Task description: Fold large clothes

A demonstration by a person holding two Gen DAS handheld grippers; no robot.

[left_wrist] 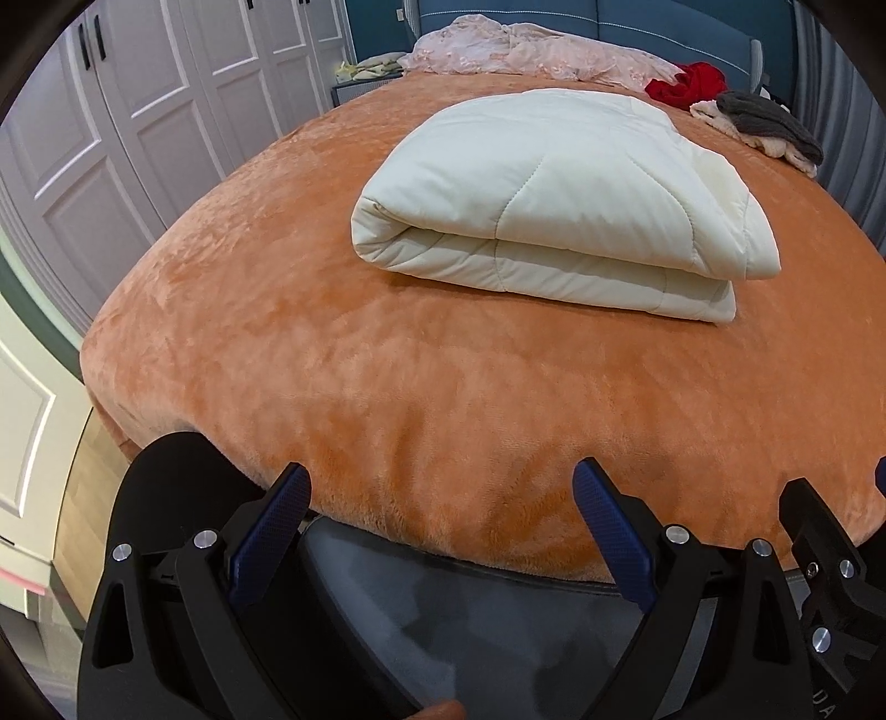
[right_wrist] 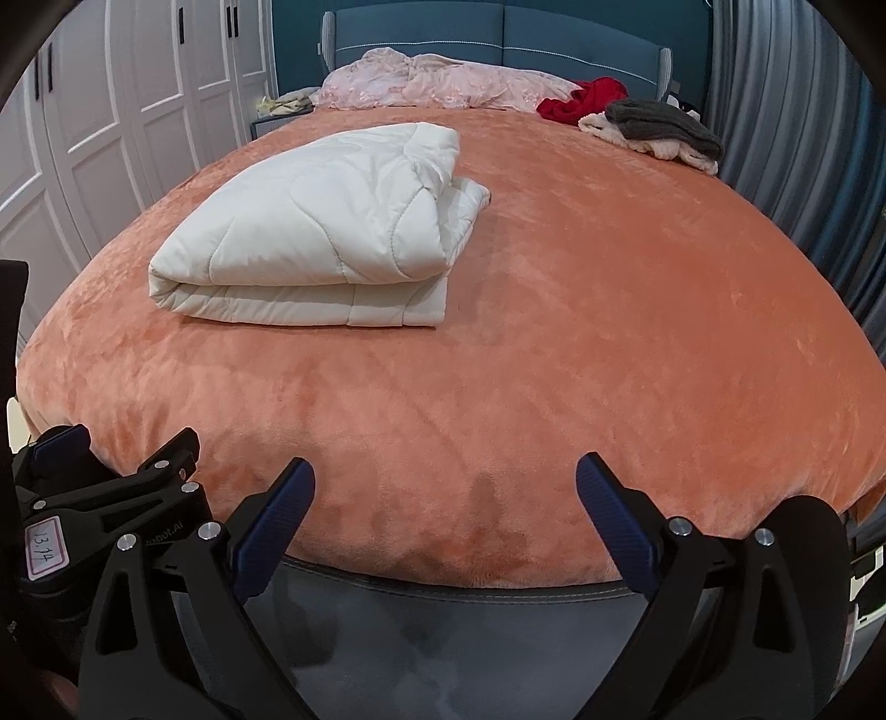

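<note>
A white quilted comforter [left_wrist: 559,199] lies folded into a thick rectangle on the orange bed [left_wrist: 332,354]; it also shows in the right wrist view [right_wrist: 315,238], left of centre on the bed [right_wrist: 609,332]. My left gripper [left_wrist: 443,487] is open and empty, held at the foot edge of the bed, well short of the comforter. My right gripper [right_wrist: 446,479] is open and empty too, at the same foot edge, beside the left one. The left gripper's body shows at the lower left of the right wrist view [right_wrist: 99,476].
A pink blanket [right_wrist: 443,83] is bunched at the blue headboard [right_wrist: 498,39]. A red garment [right_wrist: 587,97] and a grey and cream pile [right_wrist: 659,130] lie at the far right corner. White wardrobe doors [left_wrist: 138,111] line the left wall; grey curtains [right_wrist: 803,166] hang on the right.
</note>
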